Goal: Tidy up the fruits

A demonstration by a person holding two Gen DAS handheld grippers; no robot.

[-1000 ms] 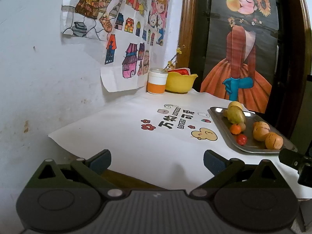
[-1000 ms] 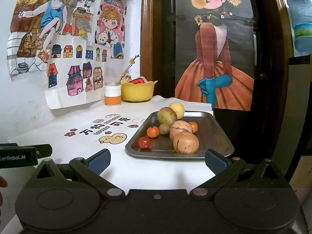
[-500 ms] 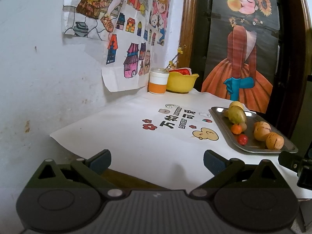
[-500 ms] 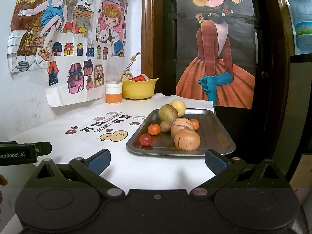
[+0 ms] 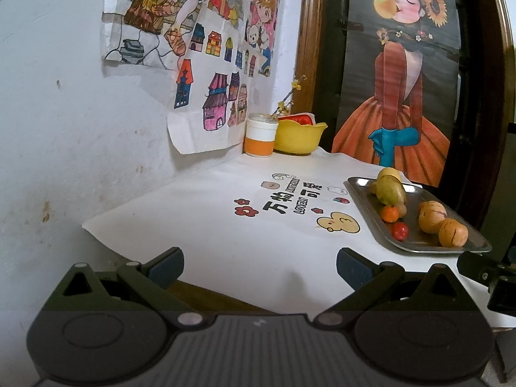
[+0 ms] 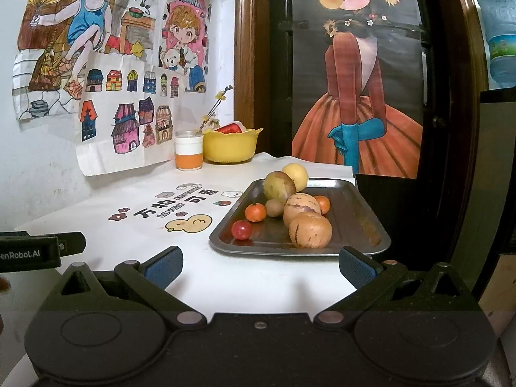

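A metal tray [image 6: 358,222] [image 5: 364,200] on the white tablecloth holds several fruits: two tan striped melons [image 6: 310,229] [image 5: 453,233], a green-brown mango [image 6: 279,187] [image 5: 391,190], a yellow fruit [image 6: 295,174], small oranges [image 6: 255,212] [image 5: 390,213], a kiwi [image 6: 274,207] and a cherry tomato [image 6: 241,229] [image 5: 400,231]. My right gripper [image 6: 259,266] is open, just short of the tray's near edge, with nothing between its fingers. My left gripper [image 5: 259,266] is open over the table's front edge, left of the tray, holding nothing.
A yellow bowl [image 6: 233,145] [image 5: 298,137] with something red inside and a white-and-orange cup [image 6: 189,150] [image 5: 260,137] stand at the back by the wall. Drawings hang on the left wall. A dark door with a poster is behind. The table drops off right of the tray.
Both grippers have drifted slightly forward toward the table; the tray looks a little nearer in the right wrist view. Nothing was grasped or moved.
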